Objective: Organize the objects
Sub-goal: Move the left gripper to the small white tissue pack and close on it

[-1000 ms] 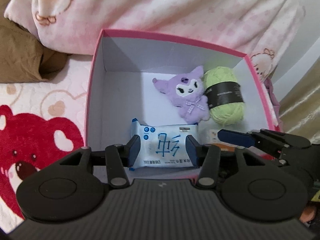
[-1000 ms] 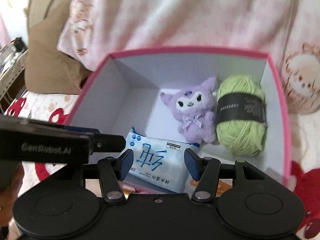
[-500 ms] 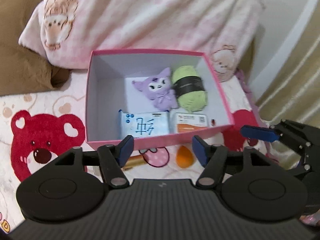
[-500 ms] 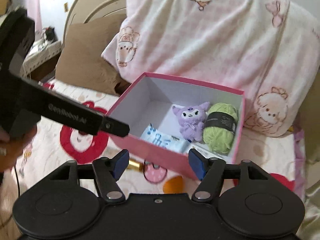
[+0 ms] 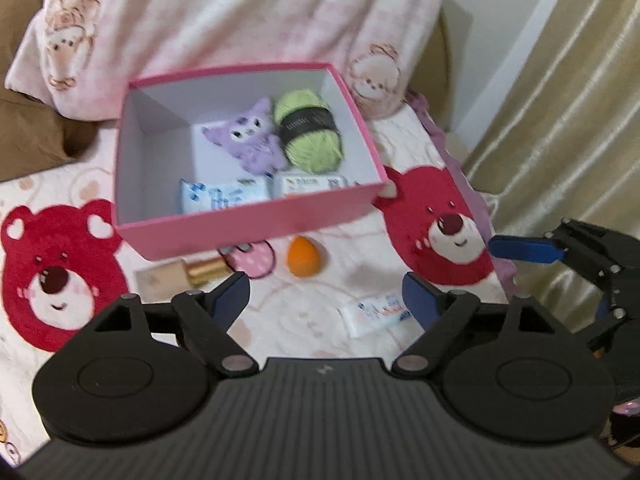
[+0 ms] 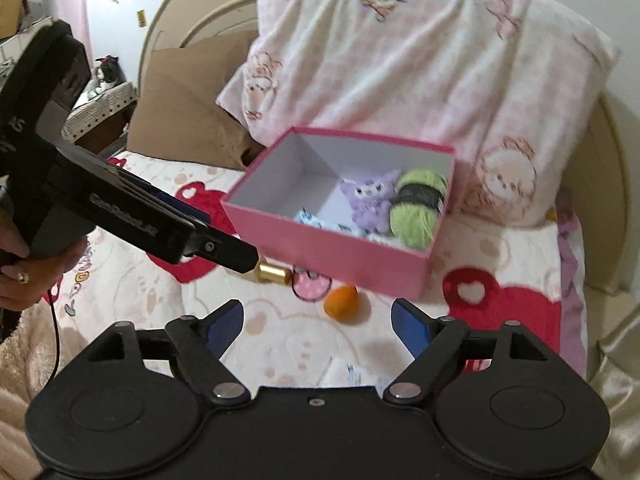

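Note:
A pink box stands on the bed. Inside it lie a purple plush, a green yarn ball, a blue-white tissue pack and a white-orange packet. In front of the box lie an orange egg-shaped sponge, a gold-capped bottle and a small white tube. My left gripper is open and empty, held back from the box. My right gripper is open and empty too, and shows at the right of the left view.
The bed cover has red bear prints. A pink-white pillow and a brown cushion lie behind the box. A gold curtain hangs to the right. The left gripper's body crosses the right view.
Both grippers have pulled back and up from inside the box, and their jaws have opened wider. The tissue pack stays in the box. The sponge, bottle and tube have come into view.

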The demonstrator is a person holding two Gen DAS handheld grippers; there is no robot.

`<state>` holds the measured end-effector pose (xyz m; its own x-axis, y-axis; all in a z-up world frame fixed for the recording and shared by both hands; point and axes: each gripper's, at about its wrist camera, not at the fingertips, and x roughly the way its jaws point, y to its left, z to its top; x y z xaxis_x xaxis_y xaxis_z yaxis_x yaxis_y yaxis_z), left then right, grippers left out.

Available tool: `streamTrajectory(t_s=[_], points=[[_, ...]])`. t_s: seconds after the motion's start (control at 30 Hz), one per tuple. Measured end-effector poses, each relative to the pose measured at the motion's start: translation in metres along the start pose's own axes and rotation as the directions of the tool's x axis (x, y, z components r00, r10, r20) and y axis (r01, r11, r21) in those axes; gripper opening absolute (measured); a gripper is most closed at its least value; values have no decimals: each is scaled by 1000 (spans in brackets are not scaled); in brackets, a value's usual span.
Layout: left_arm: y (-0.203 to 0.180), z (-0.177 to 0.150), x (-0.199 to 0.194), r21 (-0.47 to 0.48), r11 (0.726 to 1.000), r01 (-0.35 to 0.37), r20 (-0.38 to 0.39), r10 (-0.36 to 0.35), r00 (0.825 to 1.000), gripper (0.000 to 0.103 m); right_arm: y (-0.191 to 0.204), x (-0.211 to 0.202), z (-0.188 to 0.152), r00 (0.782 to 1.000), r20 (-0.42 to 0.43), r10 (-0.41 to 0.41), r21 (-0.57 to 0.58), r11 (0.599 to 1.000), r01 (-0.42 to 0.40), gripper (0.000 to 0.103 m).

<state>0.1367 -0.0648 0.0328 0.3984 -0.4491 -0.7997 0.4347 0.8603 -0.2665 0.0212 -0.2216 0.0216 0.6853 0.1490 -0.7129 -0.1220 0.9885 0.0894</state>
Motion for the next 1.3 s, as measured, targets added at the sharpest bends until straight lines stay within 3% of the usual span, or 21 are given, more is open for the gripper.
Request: streamTrajectory(t_s=[0.17, 0.27, 0.4, 0.77, 0.93, 1.13, 1.3], points=[[1, -18, 21, -30, 998, 47, 23, -46, 999, 88, -7, 15, -41, 1000, -14, 0, 82, 997, 1, 88], [7, -25, 36, -63, 997, 44, 19, -43, 999, 88, -10, 29, -65, 999, -28, -30, 117, 993, 33, 88], [3, -39, 51, -32, 999, 22, 15, -21, 1000, 88, -16, 43, -86, 998, 2, -64, 131, 989, 63, 88], [0, -79, 96, -12, 999, 49, 100, -48, 994, 91, -16, 89, -108, 989, 69, -134, 67, 989, 130, 88], [-2, -94, 119, 7, 997, 79, 94, -80, 992, 91, -18, 102, -116, 984, 72, -165, 74, 984, 160, 88], [2, -100, 147, -49, 997, 65, 17, -64, 998, 90, -18, 114, -130, 978, 55, -200, 38, 979, 198, 88], [5, -102, 158, -87, 991, 104, 45, -101, 994, 88, -21, 123, -136, 981, 32, -192, 53, 980, 190, 88]])
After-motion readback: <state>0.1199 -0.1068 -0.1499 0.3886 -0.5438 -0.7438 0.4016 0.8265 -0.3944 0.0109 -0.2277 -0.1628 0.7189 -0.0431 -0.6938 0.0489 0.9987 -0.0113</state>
